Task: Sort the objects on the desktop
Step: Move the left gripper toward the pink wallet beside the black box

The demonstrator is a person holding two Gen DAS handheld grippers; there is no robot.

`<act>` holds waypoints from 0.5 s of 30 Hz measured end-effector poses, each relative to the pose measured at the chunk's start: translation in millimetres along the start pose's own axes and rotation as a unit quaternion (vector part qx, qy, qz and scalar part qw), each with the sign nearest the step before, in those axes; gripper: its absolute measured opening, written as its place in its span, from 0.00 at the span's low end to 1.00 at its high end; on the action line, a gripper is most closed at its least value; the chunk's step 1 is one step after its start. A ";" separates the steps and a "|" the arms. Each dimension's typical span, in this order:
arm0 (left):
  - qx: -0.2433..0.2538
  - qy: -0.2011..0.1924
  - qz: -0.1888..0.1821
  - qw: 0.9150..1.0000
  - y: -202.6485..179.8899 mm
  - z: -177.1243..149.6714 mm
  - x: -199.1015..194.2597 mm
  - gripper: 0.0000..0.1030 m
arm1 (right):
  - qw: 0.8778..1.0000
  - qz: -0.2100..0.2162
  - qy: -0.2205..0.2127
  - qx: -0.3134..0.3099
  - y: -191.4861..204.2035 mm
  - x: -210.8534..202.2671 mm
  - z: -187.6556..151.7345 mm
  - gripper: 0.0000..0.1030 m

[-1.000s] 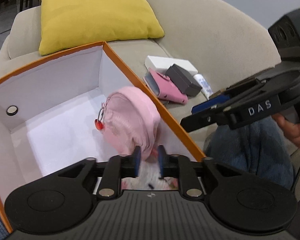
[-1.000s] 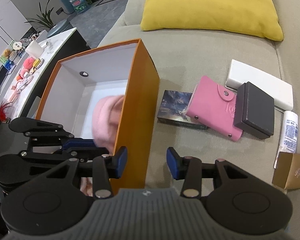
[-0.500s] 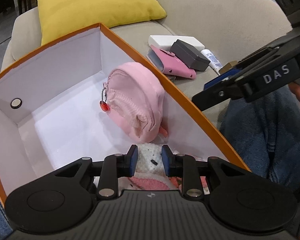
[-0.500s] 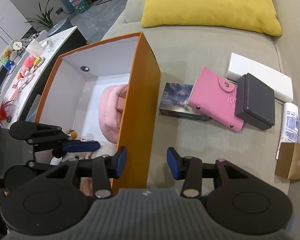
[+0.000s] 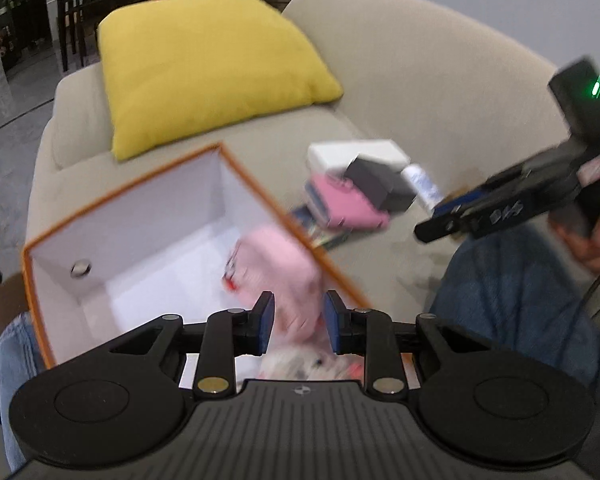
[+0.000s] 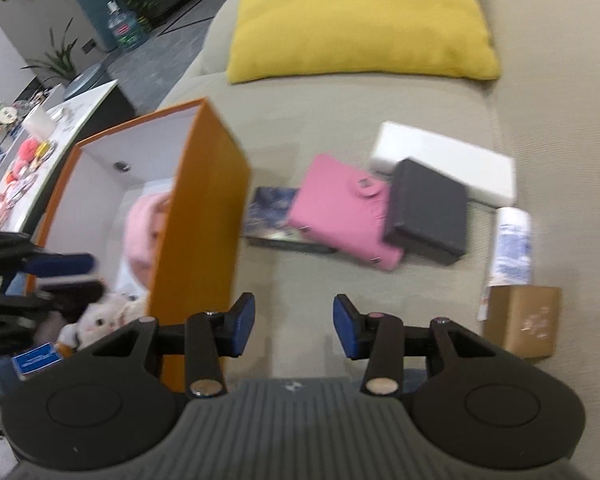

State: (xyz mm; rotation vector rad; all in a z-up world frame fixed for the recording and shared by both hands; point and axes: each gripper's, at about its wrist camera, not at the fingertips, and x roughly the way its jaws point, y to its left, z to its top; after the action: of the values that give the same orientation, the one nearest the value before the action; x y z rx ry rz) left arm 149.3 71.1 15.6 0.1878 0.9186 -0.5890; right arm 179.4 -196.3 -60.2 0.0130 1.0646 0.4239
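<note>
An orange box (image 5: 52,236) (image 6: 204,216) with a white inside stands on the beige sofa. A pink pouch (image 5: 280,276) (image 6: 142,224) and a white plush toy (image 5: 300,364) (image 6: 104,314) lie inside it. My left gripper (image 5: 296,320) is open and empty above the box's near end. My right gripper (image 6: 290,322) is open and empty over the sofa seat, right of the box. On the seat lie a pink wallet (image 6: 340,208), a dark box (image 6: 428,208), a white box (image 6: 444,160), a card pack (image 6: 268,216), a tube (image 6: 512,248) and a small brown box (image 6: 520,320).
A yellow cushion (image 5: 204,68) (image 6: 360,20) leans at the back of the sofa. A person's jeans-clad leg (image 5: 512,300) is right of the box. A side table with small items (image 6: 24,160) stands at the left.
My left gripper opened wider and rose back from the box, leaving the pink pouch inside. My right gripper moved slightly forward over the seat, still open.
</note>
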 end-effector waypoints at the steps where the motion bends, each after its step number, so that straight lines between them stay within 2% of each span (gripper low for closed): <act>1: -0.001 -0.002 -0.004 1.000 -4.7 9.2 2.3 0.32 | 1.000 -0.004 -0.002 0.002 -4.3 -0.8 0.1 0.45; 8: -0.007 0.023 -0.015 1.000 -27.0 59.3 39.5 0.39 | 1.000 -0.024 -0.014 0.003 -28.6 3.8 7.8 0.44; 10: -0.023 0.042 -0.019 0.999 -27.4 70.2 59.1 0.46 | 1.000 -0.022 -0.009 -0.004 -30.0 11.1 12.8 0.44; 12: -0.047 0.062 -0.025 0.997 -24.2 80.7 81.7 0.47 | 1.000 -0.021 -0.009 -0.020 -29.0 19.4 18.7 0.44; 15: -0.069 0.082 -0.021 0.994 -19.5 88.6 106.7 0.50 | 0.998 -0.050 -0.017 -0.039 -32.0 30.1 26.1 0.44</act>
State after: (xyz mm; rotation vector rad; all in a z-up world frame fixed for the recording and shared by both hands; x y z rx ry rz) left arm 249.2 -22.6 -13.7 0.0931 1.1219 -0.5524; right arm 224.5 -210.4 -79.5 -0.1017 1.0108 0.3739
